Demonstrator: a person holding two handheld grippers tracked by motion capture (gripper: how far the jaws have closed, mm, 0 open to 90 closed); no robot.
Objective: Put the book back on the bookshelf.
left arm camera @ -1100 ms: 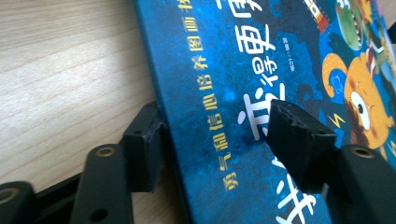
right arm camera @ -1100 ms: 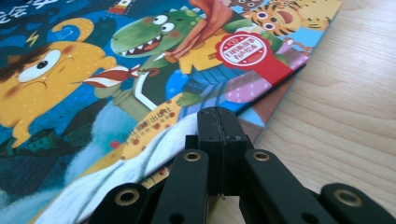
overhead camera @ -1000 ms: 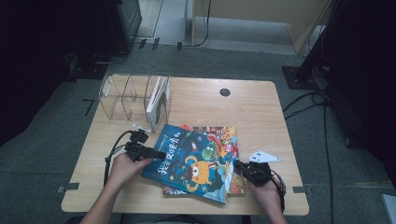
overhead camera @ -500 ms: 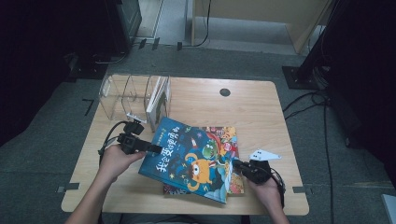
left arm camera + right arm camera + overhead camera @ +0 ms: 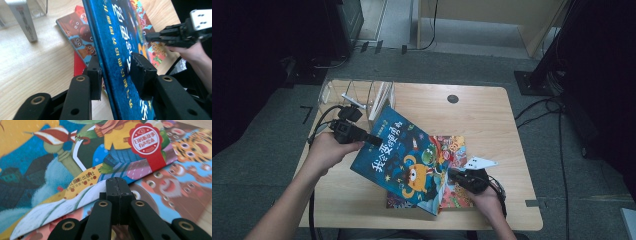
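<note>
A blue picture book (image 5: 407,160) hangs tilted, its left edge raised off the table and its lower right corner down on a second, orange-red book (image 5: 456,144). My left gripper (image 5: 373,140) holds the raised edge. In the left gripper view its jaws have just been closing on that edge of the blue book (image 5: 120,37), one pad (image 5: 94,75) behind it and one on the cover, so it is shut on the book. My right gripper (image 5: 452,176) is shut on nothing, its tip (image 5: 117,183) at the blue book's (image 5: 50,157) low edge, over the lower book (image 5: 180,177).
A clear acrylic rack (image 5: 354,97) stands at the table's far left with a white book (image 5: 382,97) upright in it, just behind the raised blue book. A round black cable hole (image 5: 453,99) sits at the back centre. The wooden table (image 5: 492,125) is bare on its right half.
My left gripper has gone up with the blue book's left edge, tilting the book steeply. The right gripper has slid a little along the book's low edge, still shut.
</note>
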